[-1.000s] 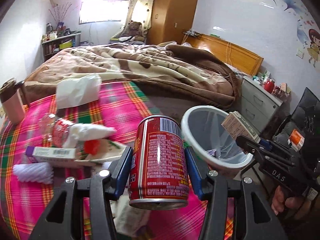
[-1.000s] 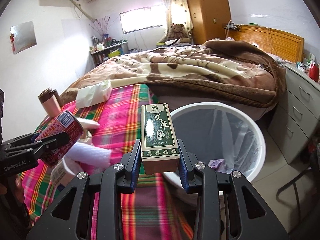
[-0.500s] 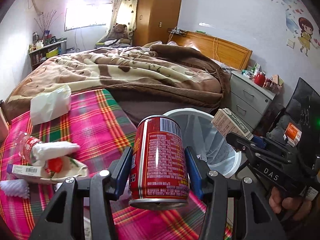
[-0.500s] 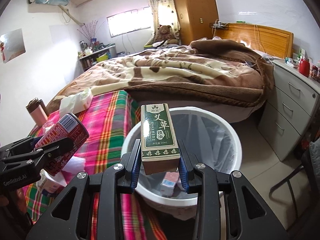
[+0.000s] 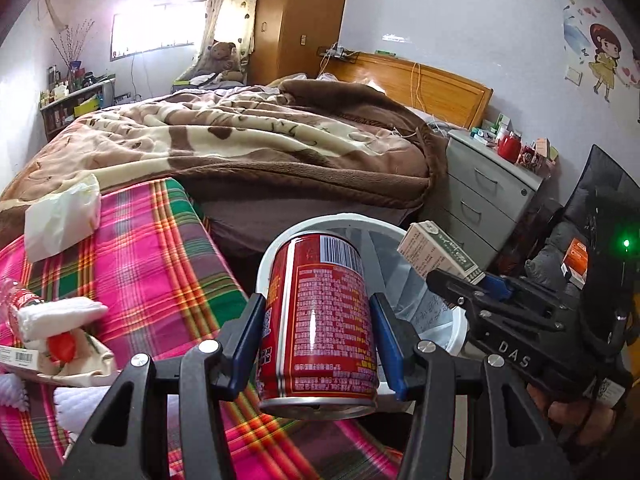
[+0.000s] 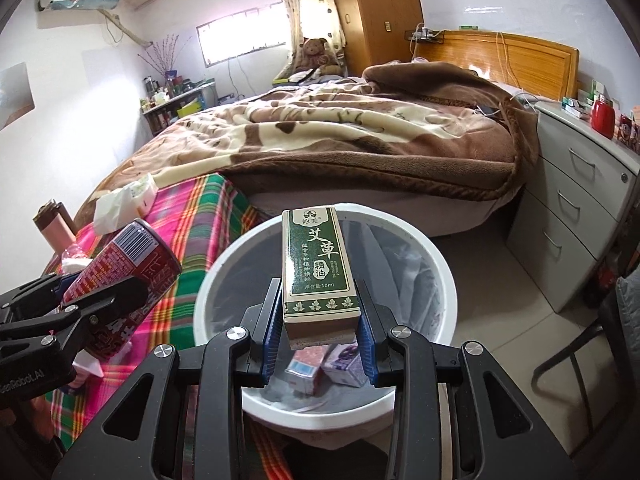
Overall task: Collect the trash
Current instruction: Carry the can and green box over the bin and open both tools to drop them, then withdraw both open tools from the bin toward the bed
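Two pieces of trash are held up near the white trash bin [image 6: 224, 264] — one in each gripper. The red can [image 5: 320, 320] stands upright between the blue pads of the left gripper [image 5: 318, 338], which pinch it on both sides around its lower half; its bottom rim hangs just below the pads and its barcode faces the camera near the top. In the right wrist view the same can [image 6: 128, 268] shows at the left edge, tilted, above the plaid cloth [image 6: 192, 216] just beside the bin's rim.

The green box [image 6: 318, 268], printed with white characters, is clamped at its lower end by the right gripper [image 6: 320, 340], its long side running away from the camera. It sits directly over the bin's open mouth. Below it, at the bottom of the lined bin, lie a few small cartons [image 6: 320, 366]. From the left wrist the box [image 5: 438, 252] appears pale-sided, sticking out of the right gripper's tip above the far side of the bin [image 5: 456, 332].

On the plaid cloth beside the left gripper lie more scraps — a crumpled white bag [image 5: 60, 216] and a heap of wrappers [image 5: 60, 336]. Behind stretches a bed under a brown blanket [image 5: 240, 140], with a grey drawer unit [image 5: 488, 192] at its right.
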Demonstrator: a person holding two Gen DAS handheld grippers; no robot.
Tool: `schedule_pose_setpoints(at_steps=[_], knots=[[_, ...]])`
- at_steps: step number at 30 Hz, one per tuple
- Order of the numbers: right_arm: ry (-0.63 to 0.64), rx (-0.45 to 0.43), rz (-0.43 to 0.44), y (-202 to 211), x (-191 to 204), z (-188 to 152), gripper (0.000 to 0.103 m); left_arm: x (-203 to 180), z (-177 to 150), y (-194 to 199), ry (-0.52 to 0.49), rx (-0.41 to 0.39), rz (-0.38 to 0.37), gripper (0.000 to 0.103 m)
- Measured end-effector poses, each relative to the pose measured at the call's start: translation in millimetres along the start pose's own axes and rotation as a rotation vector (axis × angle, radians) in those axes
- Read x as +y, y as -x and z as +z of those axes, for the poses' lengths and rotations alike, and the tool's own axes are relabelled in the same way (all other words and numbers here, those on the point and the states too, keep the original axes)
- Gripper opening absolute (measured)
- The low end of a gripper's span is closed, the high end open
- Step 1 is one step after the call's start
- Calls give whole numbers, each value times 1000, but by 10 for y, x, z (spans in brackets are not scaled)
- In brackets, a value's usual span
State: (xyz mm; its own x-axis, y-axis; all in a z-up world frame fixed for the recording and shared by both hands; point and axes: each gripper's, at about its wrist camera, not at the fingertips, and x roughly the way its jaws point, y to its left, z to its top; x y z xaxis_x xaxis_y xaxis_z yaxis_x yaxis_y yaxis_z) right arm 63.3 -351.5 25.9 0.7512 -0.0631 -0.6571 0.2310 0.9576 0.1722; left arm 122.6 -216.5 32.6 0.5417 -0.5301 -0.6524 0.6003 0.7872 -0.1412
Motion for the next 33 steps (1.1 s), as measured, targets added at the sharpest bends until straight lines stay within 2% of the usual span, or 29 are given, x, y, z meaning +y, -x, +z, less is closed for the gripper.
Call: schedule_pose_setpoints(at_steps=[14,18,20,24,26,28,29,33], knots=[[-23,60,-42,-142,-242,-56,34,-209,12,-313,-22,60,2,55],[-20,80,-57,-184,-273,-52,35,-209,33,-374,-5,74,-18,55],[-18,79,-63,-183,-284,-60,35,-214,35,-375,-10,71,-21,57],[-16,82,-75,-178,-296,-76,35,-218,39,-354,-15,62,-31,69],[-16,85,-82,-182,-302,-81,38,-223,33,-341,-19,62,-28,71],[-19,82,-78,-168,-306,-85,54,-220,26,-333,-19,64,-30,73],[-21,78,-75,-165,-303,-83,57,-222,23,-327,-18,63,-30,73],[-27,72,-74,-139,-287,-81,58,-199,7,-276,-12,58,-31,73]])
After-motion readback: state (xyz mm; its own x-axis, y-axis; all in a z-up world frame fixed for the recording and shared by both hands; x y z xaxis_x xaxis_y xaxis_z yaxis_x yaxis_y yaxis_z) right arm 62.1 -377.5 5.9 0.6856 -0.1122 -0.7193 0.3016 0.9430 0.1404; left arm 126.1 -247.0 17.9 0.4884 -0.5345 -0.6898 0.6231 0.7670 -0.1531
